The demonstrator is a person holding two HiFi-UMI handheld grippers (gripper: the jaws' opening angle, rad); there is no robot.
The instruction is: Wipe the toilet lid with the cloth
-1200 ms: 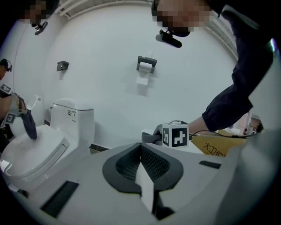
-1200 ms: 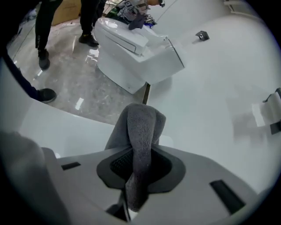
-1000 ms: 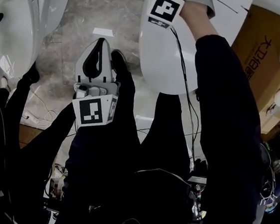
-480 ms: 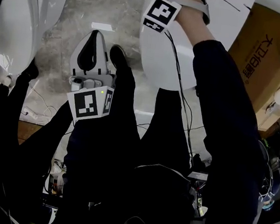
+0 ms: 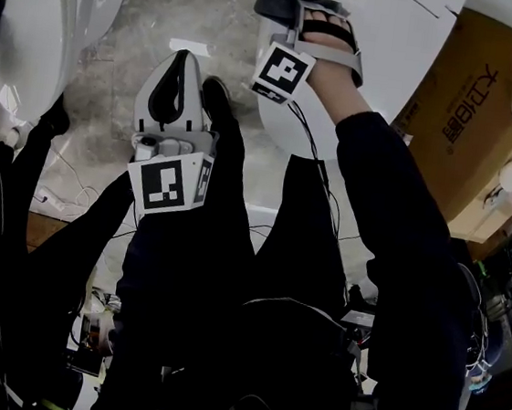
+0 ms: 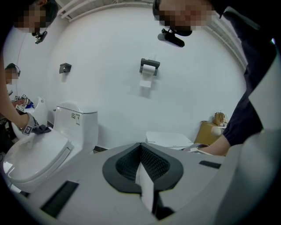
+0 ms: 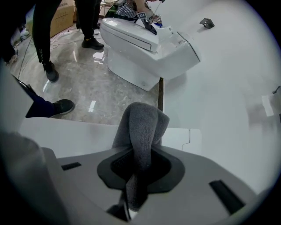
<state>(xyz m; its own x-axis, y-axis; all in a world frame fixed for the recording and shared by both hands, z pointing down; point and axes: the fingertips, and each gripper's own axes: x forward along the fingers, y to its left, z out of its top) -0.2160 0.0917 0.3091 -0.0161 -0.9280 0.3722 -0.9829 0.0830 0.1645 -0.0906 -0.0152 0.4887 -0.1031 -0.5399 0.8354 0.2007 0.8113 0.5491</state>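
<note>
1. Right gripper (image 7: pixel 140 154): the jaws are clamped on the grey cloth (image 7: pixel 142 125). A fold of it bulges out past the tips.
2. In the head view the cloth sits at the far end of the toilet lid (image 5: pixel 279 124), on the tank side. I can't tell whether it touches the white surface.
3. Left gripper (image 6: pixel 141 151): the jaws are pressed together with nothing between them. It hangs over the floor (image 5: pixel 139 21), left of the lid and apart from it.
4. Lid edges: the rounded front edge faces the person, close to a dark shoe (image 5: pixel 214 101) and trouser leg. The right gripper's cable crosses the lid near that front edge.
5. The right gripper view shows a straight white edge just beyond the cloth, with marble floor past it.
6. Right side: a cardboard box (image 5: pixel 489 97) stands just beside the toilet, so room is tight there.
7. Left side: a strip of floor lies between this toilet and a second toilet (image 5: pixel 26 45). The left gripper and the shoe take up part of it.
8. Behind the toilet, the wall (image 7: pixel 219 79) runs close to the cloth end.
9. Another person's hand holds a dark cloth on the second toilet's lid, well apart from this one.
</note>
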